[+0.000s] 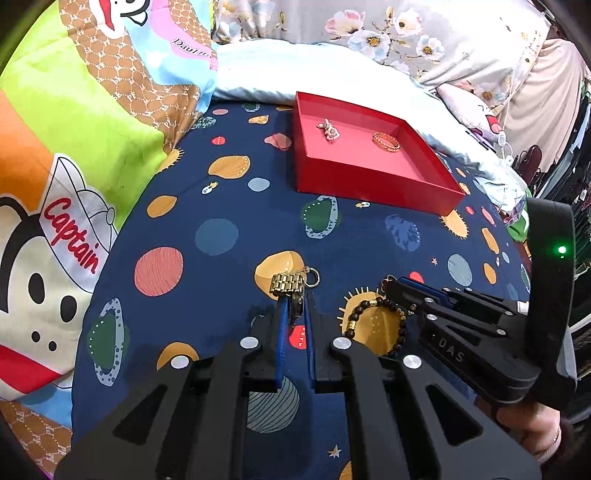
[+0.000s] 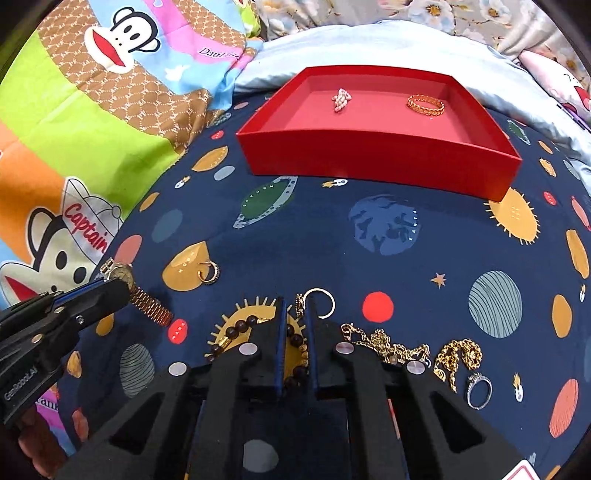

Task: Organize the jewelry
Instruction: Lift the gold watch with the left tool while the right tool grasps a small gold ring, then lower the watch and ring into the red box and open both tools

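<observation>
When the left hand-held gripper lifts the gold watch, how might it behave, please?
The gold watch is pinched near its case, so its linked band will probably droop and swing. Being metal, it likely feels heavy for its size and may slip against the left hand-held gripper.

Navy planet-print bedsheet [image 2: 295,240], cartoon monkey quilt [image 2: 92,110], floral pillows [image 1: 388,33]
</observation>
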`<state>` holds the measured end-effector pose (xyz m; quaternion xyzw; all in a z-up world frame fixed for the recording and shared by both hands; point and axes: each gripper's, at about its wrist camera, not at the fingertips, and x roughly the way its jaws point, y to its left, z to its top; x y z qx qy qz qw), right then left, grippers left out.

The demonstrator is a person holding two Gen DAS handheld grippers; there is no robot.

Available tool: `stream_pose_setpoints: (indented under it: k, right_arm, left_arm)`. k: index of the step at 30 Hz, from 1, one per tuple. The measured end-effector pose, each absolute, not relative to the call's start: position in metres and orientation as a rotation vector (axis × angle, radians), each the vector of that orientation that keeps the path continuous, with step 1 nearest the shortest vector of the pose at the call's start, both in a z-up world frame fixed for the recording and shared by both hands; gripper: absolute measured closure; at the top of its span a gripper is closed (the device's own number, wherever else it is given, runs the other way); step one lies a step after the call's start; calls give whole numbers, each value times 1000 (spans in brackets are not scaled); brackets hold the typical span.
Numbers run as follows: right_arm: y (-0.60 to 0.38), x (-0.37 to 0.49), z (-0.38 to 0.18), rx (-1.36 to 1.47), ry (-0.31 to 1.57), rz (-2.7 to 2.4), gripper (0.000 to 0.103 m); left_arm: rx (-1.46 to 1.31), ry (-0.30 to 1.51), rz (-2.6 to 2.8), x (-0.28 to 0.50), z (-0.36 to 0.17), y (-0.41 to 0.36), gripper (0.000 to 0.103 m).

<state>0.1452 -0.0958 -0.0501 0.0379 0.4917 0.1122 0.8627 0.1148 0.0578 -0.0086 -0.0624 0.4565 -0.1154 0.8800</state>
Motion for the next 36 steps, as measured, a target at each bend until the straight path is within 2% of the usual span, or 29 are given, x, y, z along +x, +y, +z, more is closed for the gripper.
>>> stream_pose_setpoints:
  k: [10, 23, 36]
  right_arm:
    - [-98, 146, -52, 83, 1025, 233, 100]
    - [-135, 136, -1, 134, 908, 201, 100]
    - [-194, 213, 52, 137, 802, 136, 100]
  left_arm:
    - [-138, 951, -255, 116, -8, 57, 95]
    - [-126, 857, -285, 119, 33, 49, 95]
    - [-85, 756, -317, 215, 70, 9, 95]
